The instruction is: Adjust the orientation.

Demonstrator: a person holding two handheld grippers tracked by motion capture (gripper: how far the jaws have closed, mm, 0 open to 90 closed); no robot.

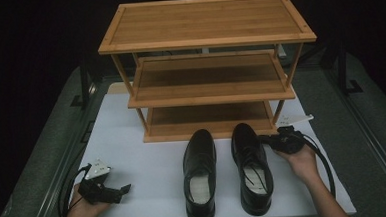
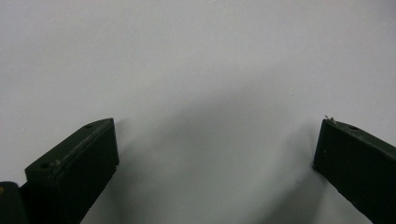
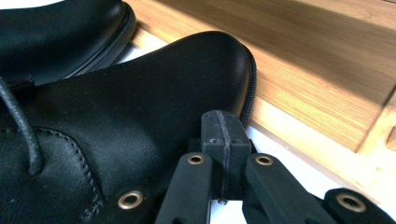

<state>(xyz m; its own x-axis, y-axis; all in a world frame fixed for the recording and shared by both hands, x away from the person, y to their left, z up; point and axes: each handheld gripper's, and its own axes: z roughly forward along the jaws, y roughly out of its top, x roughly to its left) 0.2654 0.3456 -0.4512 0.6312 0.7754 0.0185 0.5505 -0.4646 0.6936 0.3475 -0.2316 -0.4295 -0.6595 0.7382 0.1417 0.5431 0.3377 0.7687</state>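
Two black leather lace-up shoes stand side by side on the white mat, toes toward the rack: the left shoe (image 1: 199, 173) and the right shoe (image 1: 251, 168). My right gripper (image 1: 263, 140) comes in from the right, level with that shoe's front part. In the right gripper view its jaws (image 3: 223, 126) are shut flat against each other with nothing between them, right beside the right shoe (image 3: 140, 93); the left shoe (image 3: 56, 32) lies beyond. My left gripper (image 1: 125, 188) rests low at the mat's front left, open, its jaws (image 2: 217, 135) wide apart over bare mat.
A three-tier bamboo shoe rack (image 1: 209, 67) stands at the back of the white mat (image 1: 132, 141), its bottom shelf (image 3: 303, 70) just past the shoe toes. Cables trail from both grippers. Dark grey table surface (image 1: 363, 144) surrounds the mat.
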